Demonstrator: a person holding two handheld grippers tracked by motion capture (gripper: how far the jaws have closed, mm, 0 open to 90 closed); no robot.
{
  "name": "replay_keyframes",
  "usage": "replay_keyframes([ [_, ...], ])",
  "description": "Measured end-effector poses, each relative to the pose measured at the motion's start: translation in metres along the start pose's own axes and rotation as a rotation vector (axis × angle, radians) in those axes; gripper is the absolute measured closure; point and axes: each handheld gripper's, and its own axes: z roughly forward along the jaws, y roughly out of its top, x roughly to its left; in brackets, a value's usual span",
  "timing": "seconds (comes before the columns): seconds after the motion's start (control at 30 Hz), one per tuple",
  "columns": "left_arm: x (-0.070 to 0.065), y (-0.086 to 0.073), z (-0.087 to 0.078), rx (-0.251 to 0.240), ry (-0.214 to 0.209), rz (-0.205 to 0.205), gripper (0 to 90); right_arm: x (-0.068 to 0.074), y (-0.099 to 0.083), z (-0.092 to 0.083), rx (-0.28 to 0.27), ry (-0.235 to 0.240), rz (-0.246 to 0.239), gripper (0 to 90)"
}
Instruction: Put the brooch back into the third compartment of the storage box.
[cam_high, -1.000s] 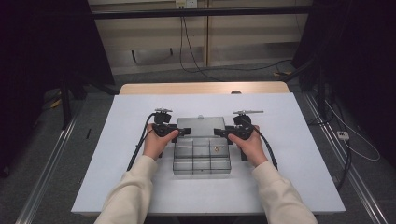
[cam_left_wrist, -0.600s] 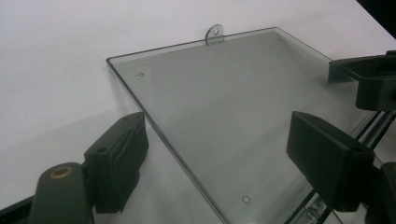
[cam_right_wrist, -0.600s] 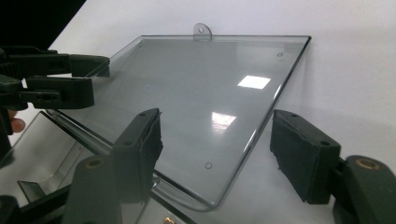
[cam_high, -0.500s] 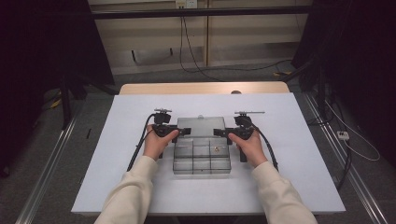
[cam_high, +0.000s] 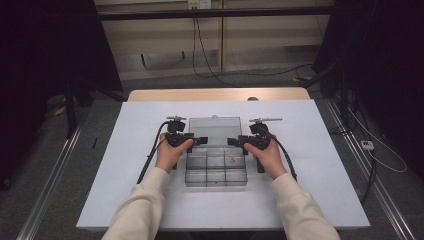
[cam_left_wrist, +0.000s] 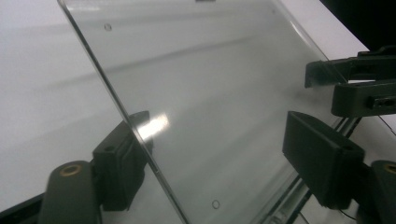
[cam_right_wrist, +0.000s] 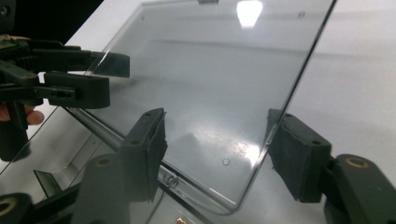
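Lid (cam_high: 214, 129) of clear compartment box (cam_high: 216, 167) open, laid back. Left claw (cam_high: 201, 140) and right claw (cam_high: 234, 141) straddling lid's side edges, having just been closing, pads not yet pressing. Next, probably: pinching both edges, swinging lid toward box.

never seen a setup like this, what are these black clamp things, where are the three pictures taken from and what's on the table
A person sits at a white table with a hand-held two-jaw gripper in each hand: the left gripper and the right gripper. One picture comes from a fixed camera above, looking down. The other two come from cameras riding on the grippers, looking along their black jaws.

On the table stands a clear plastic compartment box with its hinged lid swung open; one compartment holds a small item, too small to name.

Each gripper straddles a side edge of the lid. The jaws have just been closing, yet in both gripper views the pads stand apart from the plastic, so nothing is clamped yet.
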Motion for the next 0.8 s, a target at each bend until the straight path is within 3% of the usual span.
replay_keyframes([
  [0.13, -0.006, 0.005, -0.008, -0.032, 0.036, 0.066, 30.6, 0.003, 0.002, -0.003, -0.021, -0.008, -0.047, 44.7],
  [0.2, -0.007, 0.006, -0.011, -0.055, 0.048, 0.076, 34.3, 0.004, 0.003, -0.006, -0.035, -0.008, -0.073, 45.8],
  [0.37, -0.011, 0.009, -0.020, -0.090, 0.042, 0.102, 37.8, 0.006, 0.006, -0.013, -0.078, 0.011, -0.091, 47.3],
  [0.57, -0.018, 0.011, -0.031, -0.115, 0.046, 0.145, 40.6, 0.010, 0.007, -0.019, -0.092, 0.005, -0.143, 49.8],
  [0.8, -0.023, 0.009, -0.042, -0.143, 0.044, 0.196, 50.2, 0.017, 0.006, -0.030, -0.102, -0.006, -0.191, 55.8],
])
